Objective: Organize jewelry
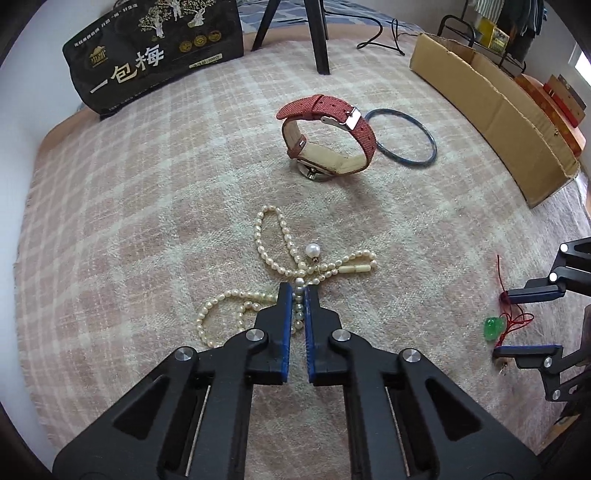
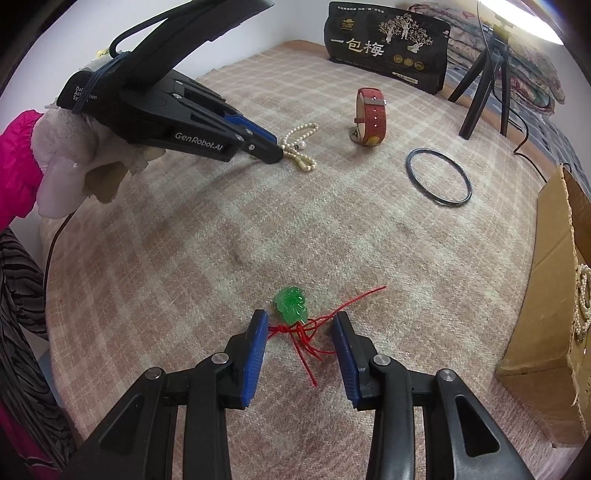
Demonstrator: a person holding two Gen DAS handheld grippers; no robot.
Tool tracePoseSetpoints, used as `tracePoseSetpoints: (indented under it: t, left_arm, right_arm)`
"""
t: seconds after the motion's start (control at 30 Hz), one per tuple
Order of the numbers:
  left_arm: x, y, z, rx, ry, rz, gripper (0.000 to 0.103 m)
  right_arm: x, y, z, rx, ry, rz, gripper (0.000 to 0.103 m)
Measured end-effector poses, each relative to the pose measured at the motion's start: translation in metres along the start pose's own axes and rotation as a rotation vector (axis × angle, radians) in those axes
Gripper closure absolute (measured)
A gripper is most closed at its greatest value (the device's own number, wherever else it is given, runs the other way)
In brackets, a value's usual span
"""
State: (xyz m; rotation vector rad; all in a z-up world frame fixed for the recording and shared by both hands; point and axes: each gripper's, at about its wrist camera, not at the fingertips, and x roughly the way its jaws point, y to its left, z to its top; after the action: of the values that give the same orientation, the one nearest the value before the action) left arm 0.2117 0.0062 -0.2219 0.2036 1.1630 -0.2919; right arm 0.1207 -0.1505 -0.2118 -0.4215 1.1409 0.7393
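A pearl necklace lies tangled on the pink checked blanket. My left gripper is shut on a bunch of its beads, tips down on the cloth; the right wrist view shows it at the necklace. A green pendant on a red cord lies between the fingers of my right gripper, which is open, its pads on either side of the cord's knot. The left wrist view shows the pendant and the right gripper at the right edge.
A red-strapped watch stands on its face beyond the necklace, with a dark bangle to its right. An open cardboard box with more pearls inside borders the right side. A black bag and tripod legs stand at the back.
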Motion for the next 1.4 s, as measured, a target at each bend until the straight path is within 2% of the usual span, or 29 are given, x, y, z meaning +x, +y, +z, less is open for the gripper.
tracePoseSetpoints:
  t: [0.2, 0.3, 0.43, 0.47, 0.87, 1.1, 1.4]
  left_arm:
    - [-0.001, -0.002, -0.002, -0.003, -0.007, 0.002, 0.101]
    - [-0.002, -0.001, -0.002, -0.015, -0.009, -0.008, 0.101]
    - [-0.006, 0.001, -0.004, -0.030, -0.013, -0.019, 0.101]
    - [-0.007, 0.002, -0.004, -0.035, -0.015, -0.023, 0.101]
    - [-0.044, 0.013, -0.013, -0.109, -0.086, -0.054, 0.101]
    - [-0.085, 0.025, -0.007, -0.180, -0.178, -0.083, 0.101]
    - [-0.124, 0.029, 0.003, -0.215, -0.284, -0.114, 0.101]
  right_arm:
    - [0.003, 0.001, 0.002, -0.001, 0.005, -0.010, 0.067]
    - [0.005, -0.001, 0.004, 0.004, 0.002, -0.017, 0.073]
    - [0.006, -0.001, 0.007, -0.003, 0.000, -0.030, 0.089]
    - [0.006, -0.001, 0.007, -0.004, 0.001, -0.034, 0.090]
    - [-0.009, -0.004, 0.010, 0.038, -0.054, -0.036, 0.092]
    - [-0.027, -0.003, 0.015, 0.053, -0.109, -0.053, 0.092]
    - [-0.050, -0.002, 0.021, 0.071, -0.171, -0.078, 0.092]
